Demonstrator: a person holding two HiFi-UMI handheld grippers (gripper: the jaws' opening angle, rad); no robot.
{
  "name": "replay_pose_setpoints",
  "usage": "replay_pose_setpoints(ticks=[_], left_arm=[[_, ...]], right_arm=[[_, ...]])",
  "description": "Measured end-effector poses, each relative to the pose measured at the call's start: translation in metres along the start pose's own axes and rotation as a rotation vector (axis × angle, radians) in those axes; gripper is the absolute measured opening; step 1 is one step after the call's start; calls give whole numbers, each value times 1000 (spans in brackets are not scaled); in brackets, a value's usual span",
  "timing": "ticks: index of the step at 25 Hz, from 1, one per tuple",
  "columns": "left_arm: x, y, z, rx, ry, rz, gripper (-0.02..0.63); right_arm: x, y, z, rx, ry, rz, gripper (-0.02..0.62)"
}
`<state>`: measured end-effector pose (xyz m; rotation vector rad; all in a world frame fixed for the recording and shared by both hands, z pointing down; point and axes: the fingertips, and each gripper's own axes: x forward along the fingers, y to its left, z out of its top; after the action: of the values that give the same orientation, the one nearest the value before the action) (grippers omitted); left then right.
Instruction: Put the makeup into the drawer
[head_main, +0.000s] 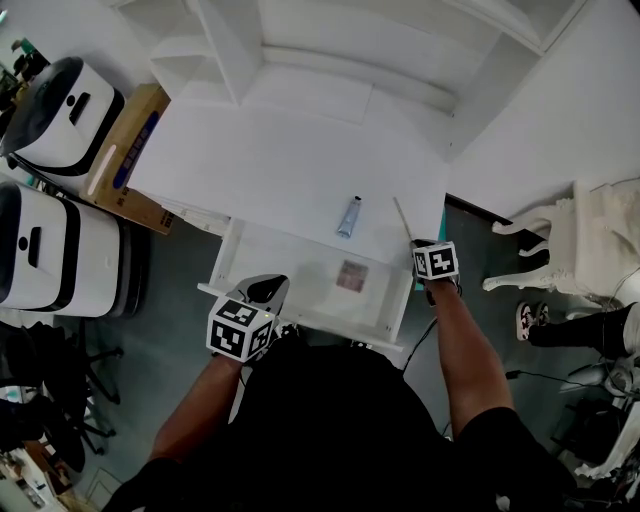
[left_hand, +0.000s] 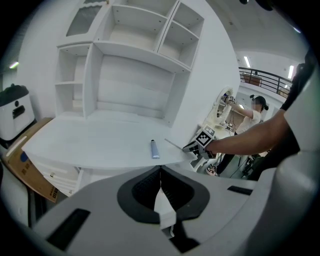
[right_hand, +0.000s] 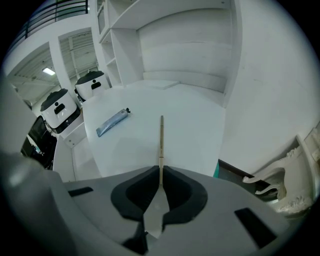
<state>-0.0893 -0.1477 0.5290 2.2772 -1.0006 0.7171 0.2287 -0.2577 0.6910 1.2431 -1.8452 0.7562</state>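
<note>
A thin beige makeup pencil (right_hand: 161, 140) lies along the white desk top (right_hand: 190, 120), and my right gripper (right_hand: 161, 172) is shut on its near end. The head view shows this pencil (head_main: 402, 218) near the desk's right front corner, running back to the right gripper (head_main: 415, 243). A blue tube (head_main: 349, 215) lies on the desk just left of it. Below the desk's front edge the drawer (head_main: 225, 262) stands pulled out, with a small pinkish flat item (head_main: 350, 275) inside. My left gripper (head_main: 270, 288) hovers at the drawer's left front corner, jaws shut and empty (left_hand: 160, 172).
Two white appliances (head_main: 60, 115) (head_main: 40, 250) and a cardboard box (head_main: 130, 160) stand left of the desk. A white ornate chair (head_main: 590, 240) is at the right. Hutch shelves (head_main: 300, 50) rise at the desk's back. A person (left_hand: 257, 107) stands far behind.
</note>
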Motion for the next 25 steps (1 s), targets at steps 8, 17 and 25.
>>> replay_pose_setpoints(ticks=[8,17,25], left_arm=[[0,4,2,16,-9,-19,11],[19,-6,9,56,11,-90,11],[41,-14,5,101,53,-146,11]], right_arm=[[-11,4,-2,67,-51,-21,43],[-52,22,8,84,-163,-3,43],[-96,55,8,57,-246,32,43]])
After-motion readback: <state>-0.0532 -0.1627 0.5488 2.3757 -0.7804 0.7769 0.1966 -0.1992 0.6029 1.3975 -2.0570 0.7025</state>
